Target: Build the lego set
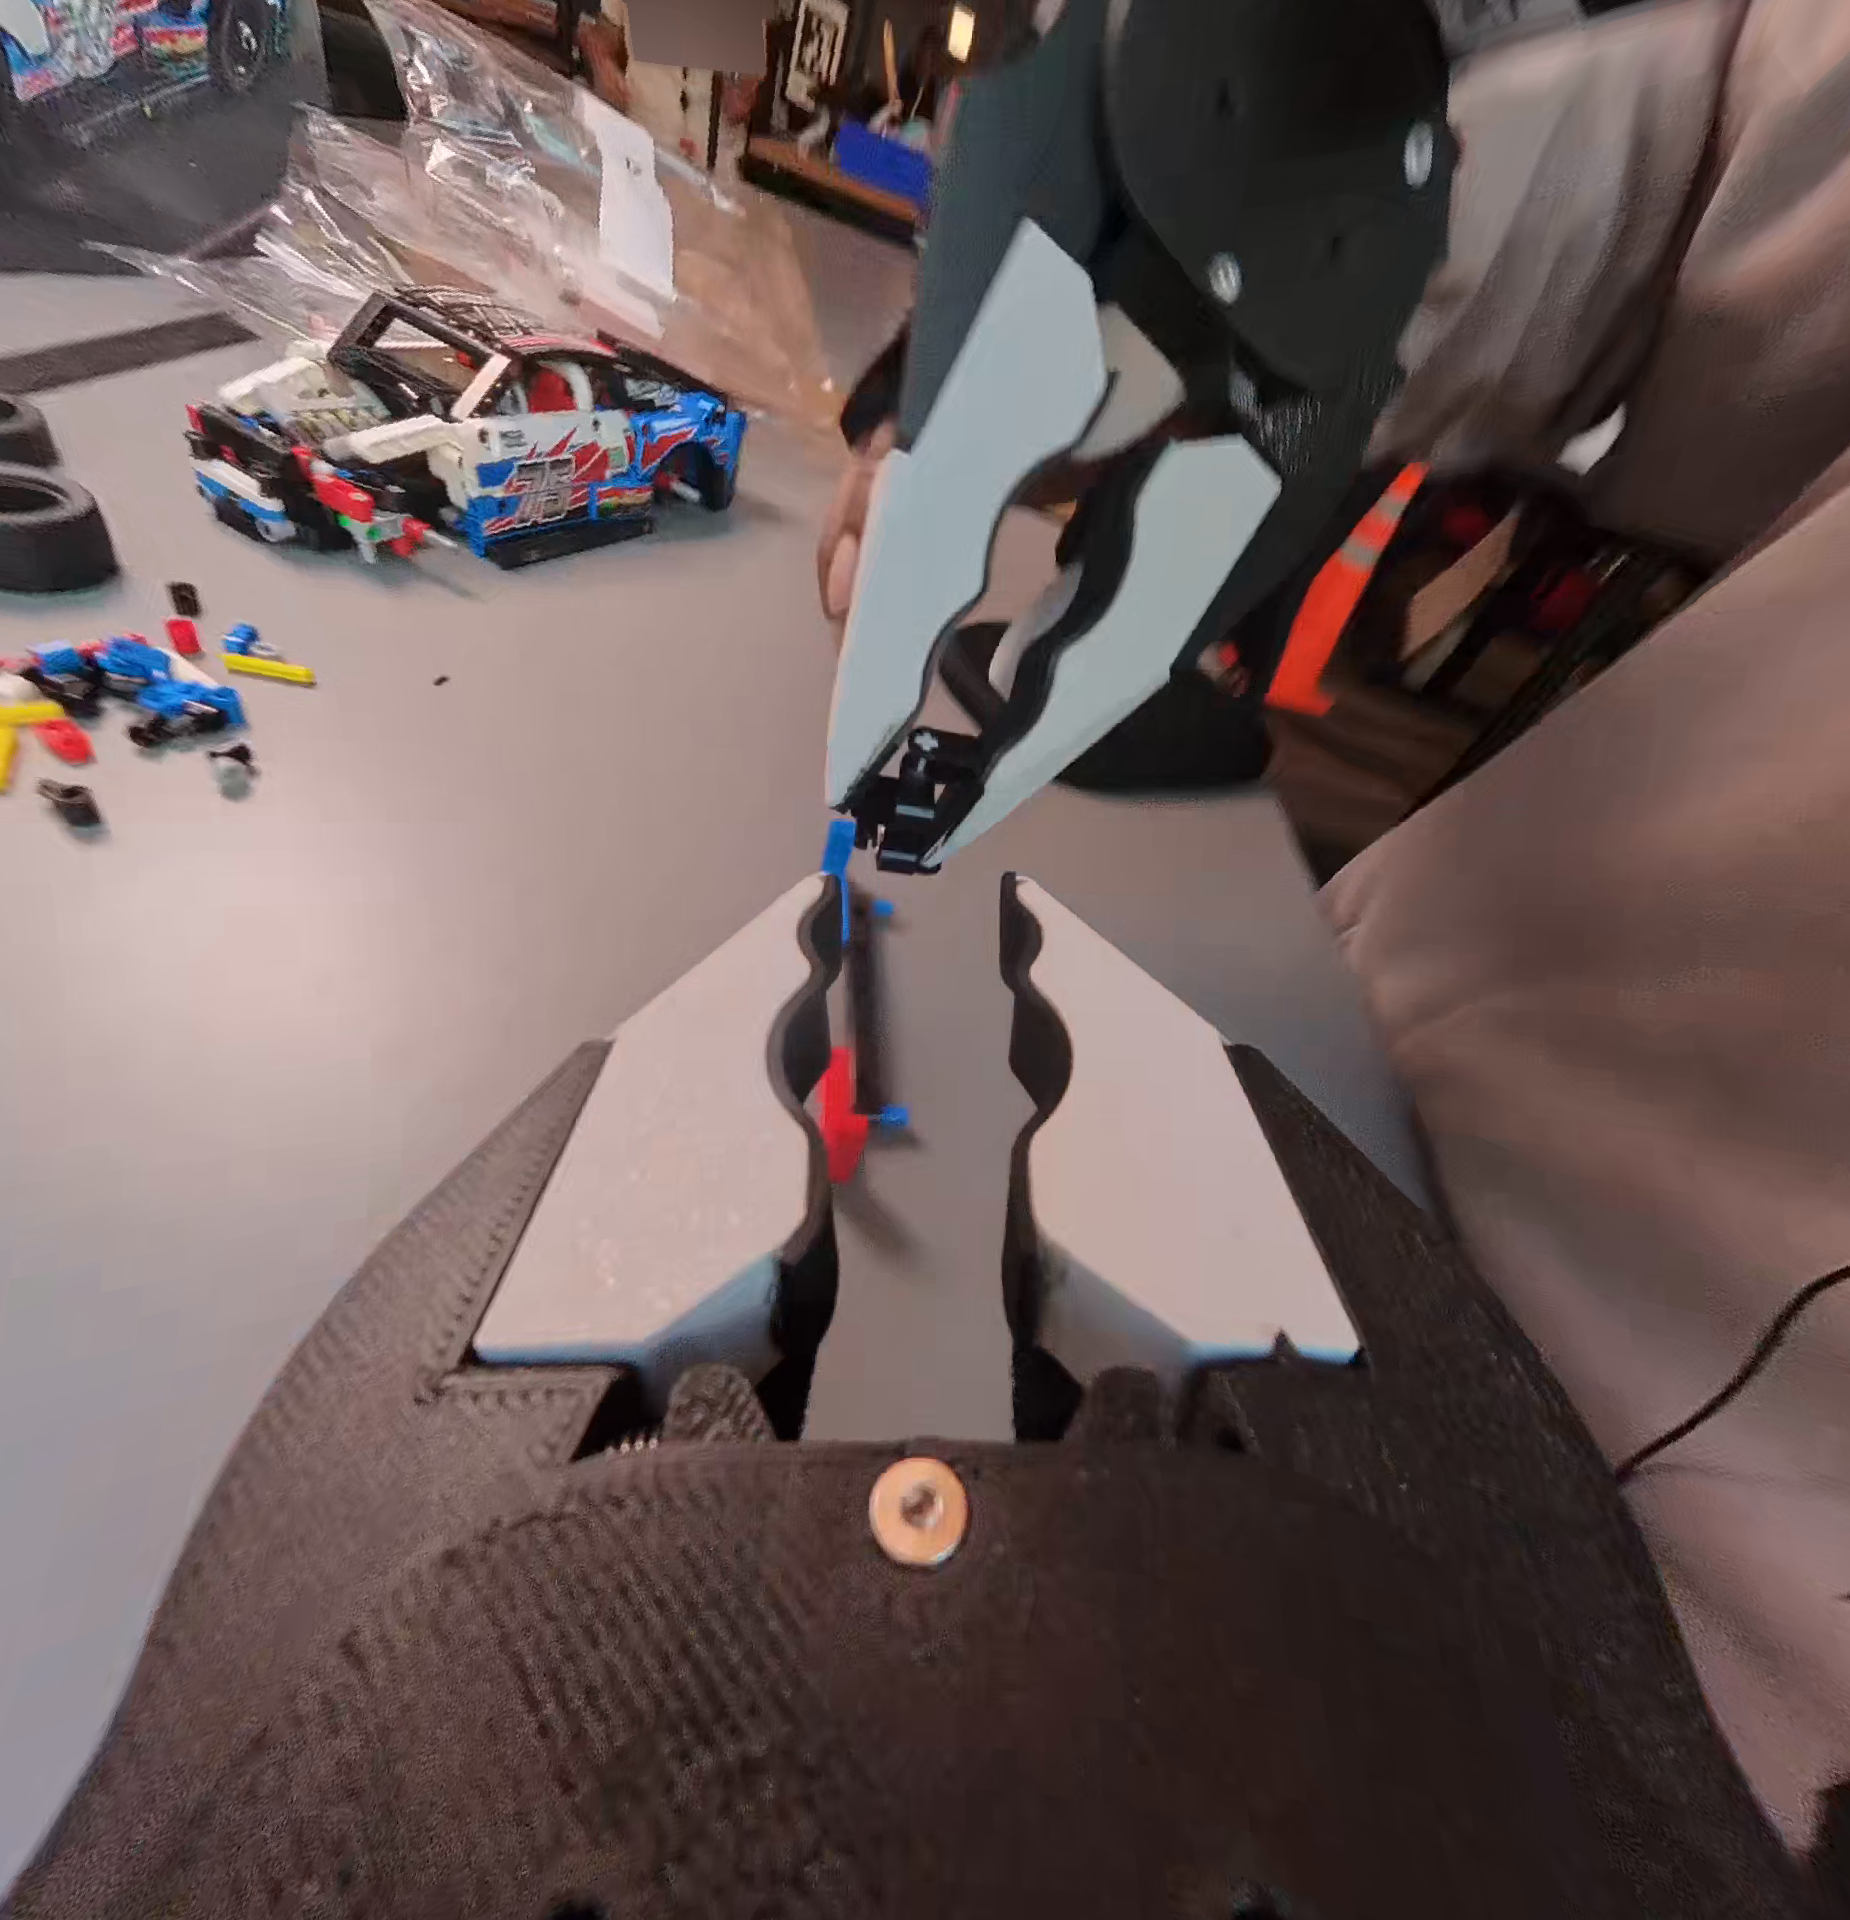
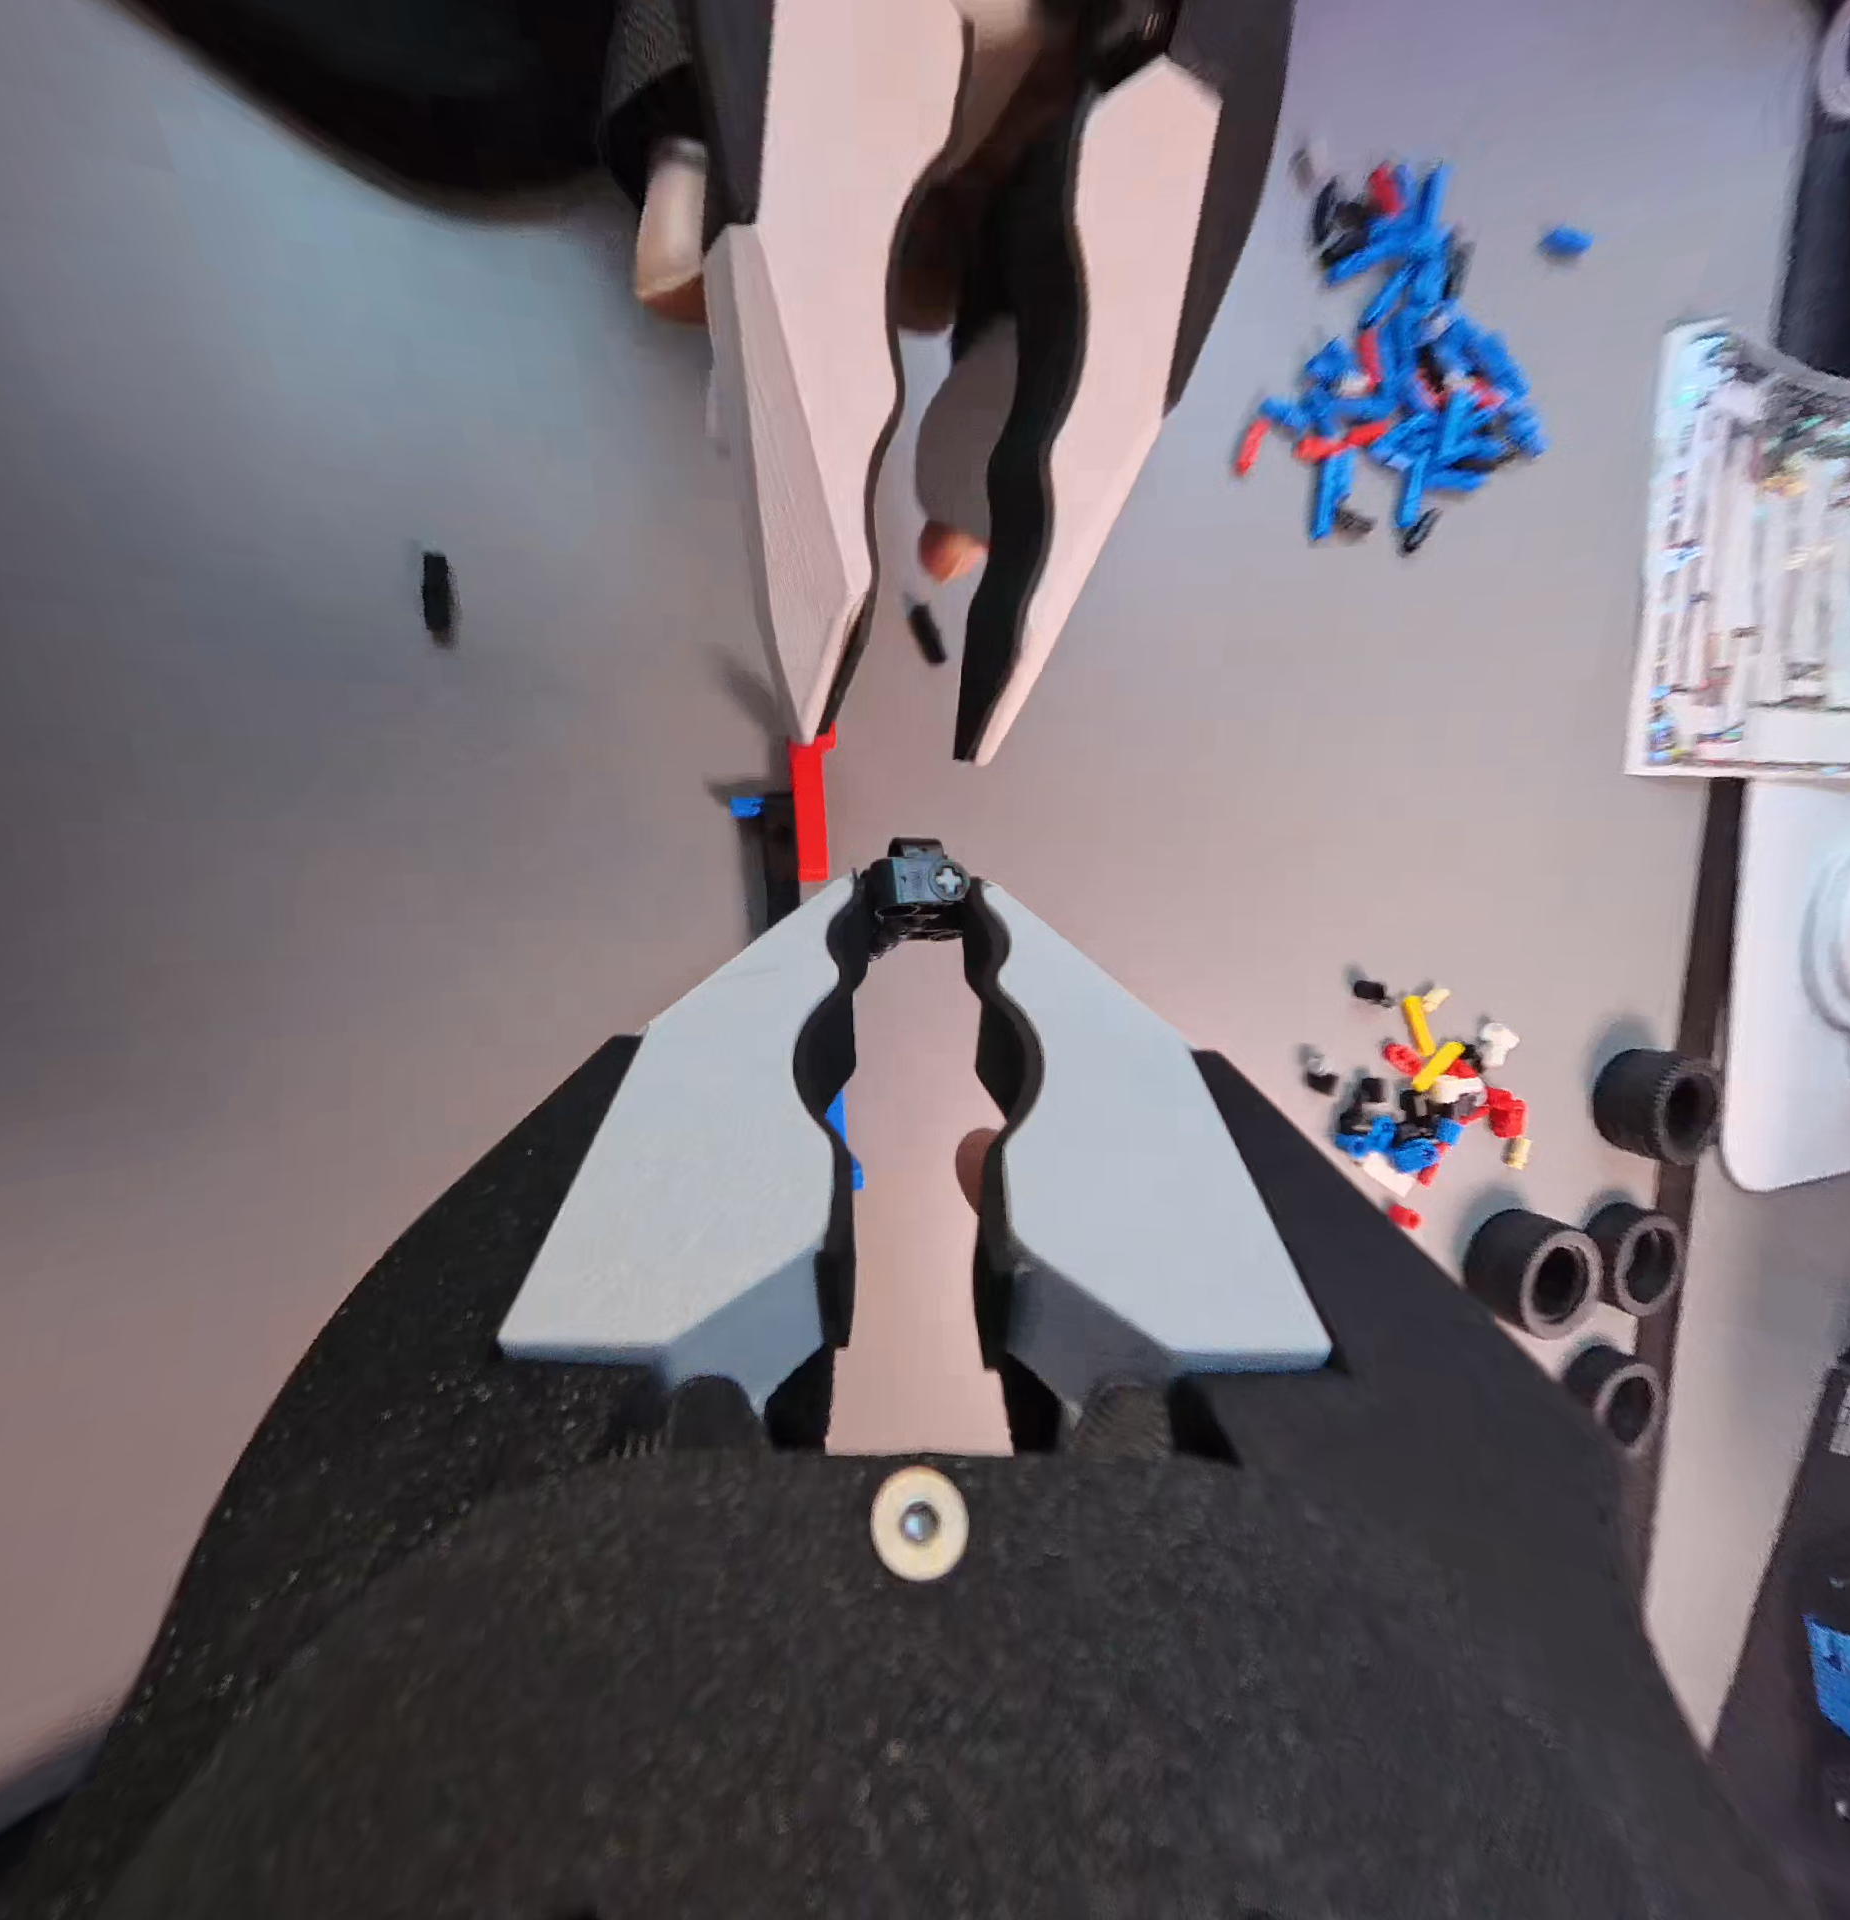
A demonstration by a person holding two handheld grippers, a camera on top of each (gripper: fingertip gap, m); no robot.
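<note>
My left gripper point(image 1: 918, 883) is open just above the grey table. A small assembly lies against the inside of its left finger, unclamped: a black beam point(image 1: 867, 997) with blue pins and a red piece point(image 1: 840, 1117). My right gripper point(image 2: 918, 891) is shut on a small black connector point(image 2: 916, 883) at its tips. In the left wrist view the right gripper point(image 1: 905, 831) comes down from above, with the black connector point(image 1: 921, 790) just beyond my left fingertips and close to the blue end of the assembly. In the right wrist view the left gripper point(image 2: 890, 740) hangs open opposite, with the red piece point(image 2: 809, 810) below its finger.
A partly built race car point(image 1: 464, 447) stands far left, with black tyres point(image 1: 27, 520), loose pieces point(image 1: 121, 696) and plastic bags point(image 1: 485, 177) nearby. The right wrist view shows a blue pin pile point(image 2: 1399, 384), a mixed pile point(image 2: 1430, 1101), a booklet point(image 2: 1762, 561), tyres point(image 2: 1534, 1268) and a stray black piece point(image 2: 436, 592). Only a small space, under 4 cm, lies between the two pairs of fingers. It is some 6 cm from my right tips to the red piece point(image 2: 809, 810).
</note>
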